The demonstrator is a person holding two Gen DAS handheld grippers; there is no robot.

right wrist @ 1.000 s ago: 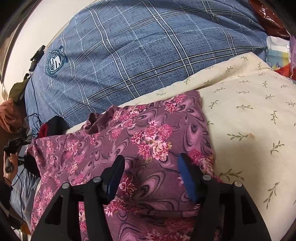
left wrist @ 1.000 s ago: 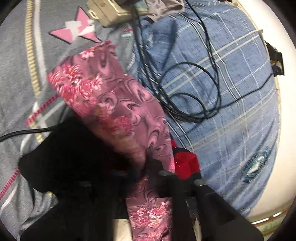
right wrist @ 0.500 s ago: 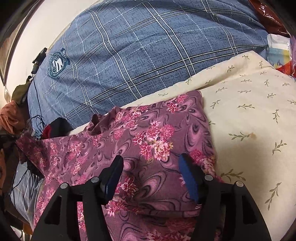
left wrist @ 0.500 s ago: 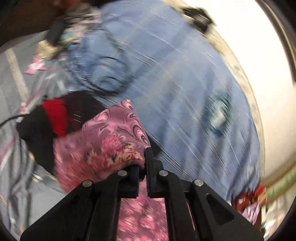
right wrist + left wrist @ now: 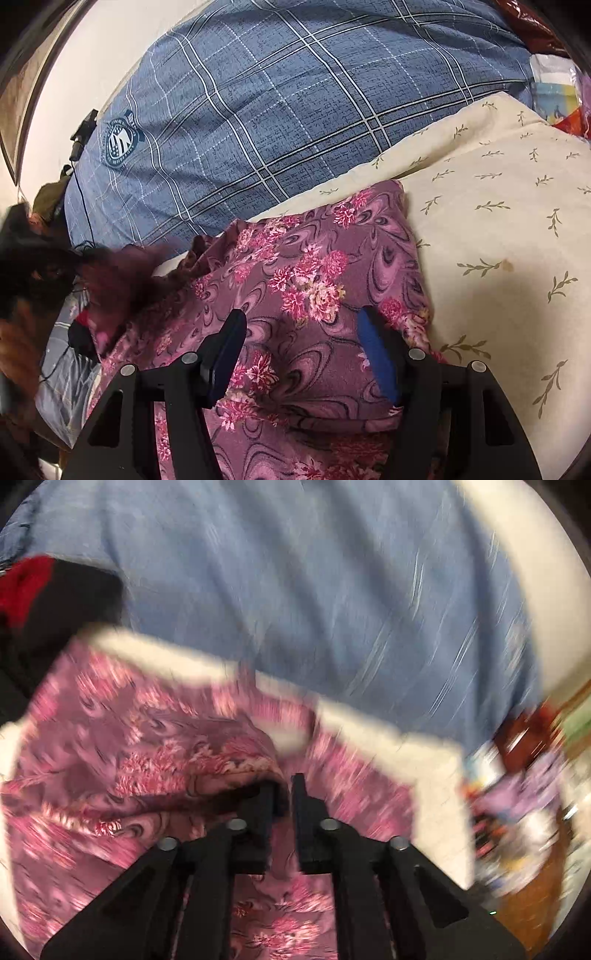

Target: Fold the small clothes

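Note:
The purple floral garment (image 5: 147, 746) lies on a cream leaf-print pillow (image 5: 498, 221). In the blurred left wrist view, my left gripper (image 5: 282, 786) is over the garment and its jaws are opening. A folded-over edge of the cloth still drapes at the left fingertip, and a narrow gap shows between the fingers. My right gripper (image 5: 301, 332) stands open and wide over the near part of the garment (image 5: 314, 266), with cloth lying between its fingers. At the left of the right wrist view, a blurred fold of the garment (image 5: 122, 273) hangs lifted.
A blue plaid duvet (image 5: 277, 92) fills the far side, with a black cable (image 5: 79, 192) along its left edge. A black and red garment (image 5: 55, 602) lies to the left of the pillow. Blurred coloured clutter (image 5: 517, 794) sits at the right.
The left gripper has swept the garment's end across from the grey bedding over onto the pillow, folding it over, and its jaws have parted slightly. The right gripper has stayed in place.

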